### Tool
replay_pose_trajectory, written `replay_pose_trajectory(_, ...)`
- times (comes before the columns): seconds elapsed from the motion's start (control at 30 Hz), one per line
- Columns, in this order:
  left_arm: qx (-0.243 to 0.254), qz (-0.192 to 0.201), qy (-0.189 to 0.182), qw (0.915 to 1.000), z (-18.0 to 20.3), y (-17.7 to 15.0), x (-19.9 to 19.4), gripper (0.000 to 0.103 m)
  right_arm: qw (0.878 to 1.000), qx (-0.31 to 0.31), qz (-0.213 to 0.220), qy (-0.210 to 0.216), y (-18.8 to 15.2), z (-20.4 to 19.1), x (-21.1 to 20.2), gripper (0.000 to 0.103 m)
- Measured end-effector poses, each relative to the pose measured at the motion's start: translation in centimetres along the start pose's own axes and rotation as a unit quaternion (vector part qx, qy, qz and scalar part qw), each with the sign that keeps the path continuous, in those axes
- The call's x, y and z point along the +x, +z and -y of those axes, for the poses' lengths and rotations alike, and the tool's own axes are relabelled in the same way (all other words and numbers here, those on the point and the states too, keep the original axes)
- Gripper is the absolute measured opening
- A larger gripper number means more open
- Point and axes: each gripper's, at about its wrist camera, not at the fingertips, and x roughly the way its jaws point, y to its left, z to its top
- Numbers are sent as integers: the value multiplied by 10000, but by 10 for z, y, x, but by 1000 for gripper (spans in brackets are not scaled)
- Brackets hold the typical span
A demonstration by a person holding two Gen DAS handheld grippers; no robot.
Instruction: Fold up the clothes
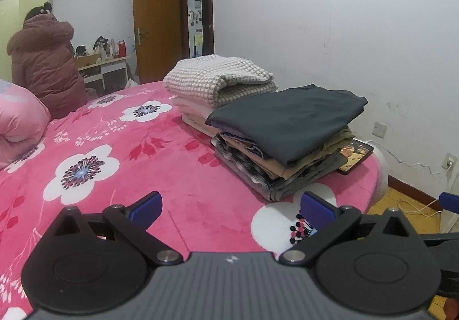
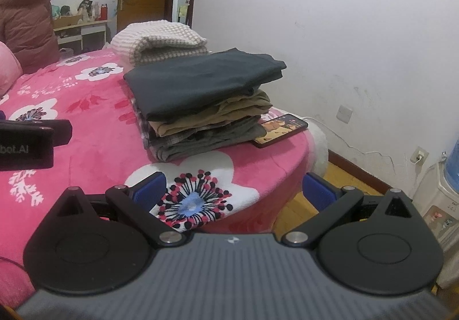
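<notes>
A stack of folded clothes [image 1: 287, 142] sits on the pink flowered bed [image 1: 143, 147], topped by a dark grey folded garment [image 1: 289, 116]. Behind it lies a folded cream waffle-knit piece [image 1: 218, 77] on pale folded items. My left gripper [image 1: 231, 206] is open and empty, held above the bed in front of the stack. My right gripper [image 2: 233, 189] is open and empty near the bed's corner, with the same stack [image 2: 200, 107] ahead. The left gripper's body [image 2: 28, 145] shows at the left edge of the right wrist view.
A phone [image 2: 279, 130] lies on the bed beside the stack. A person in a brown coat [image 1: 43, 67] sits at the far side. A pink pillow [image 1: 17, 124] is at left. A white wall, a water dispenser [image 2: 441, 199] and cables are at right.
</notes>
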Motion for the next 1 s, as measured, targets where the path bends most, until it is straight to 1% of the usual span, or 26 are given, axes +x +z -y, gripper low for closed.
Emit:
replay_pose_trajectory(0.57, -52, -218, -43, 9997, -5, -2, 15, 103, 9995, 263, -162, 47, 4, 4, 12, 102)
replay_pose_trajectory(0.73, -79, -246, -38, 9997, -7, -2, 19, 103, 9995, 219, -225, 30, 5, -1, 19, 102)
replay_pose_trajectory(1.0, -160, -217, -18, 9996, -14, -2, 19, 103, 9997, 170, -162, 38, 11, -8, 18, 102)
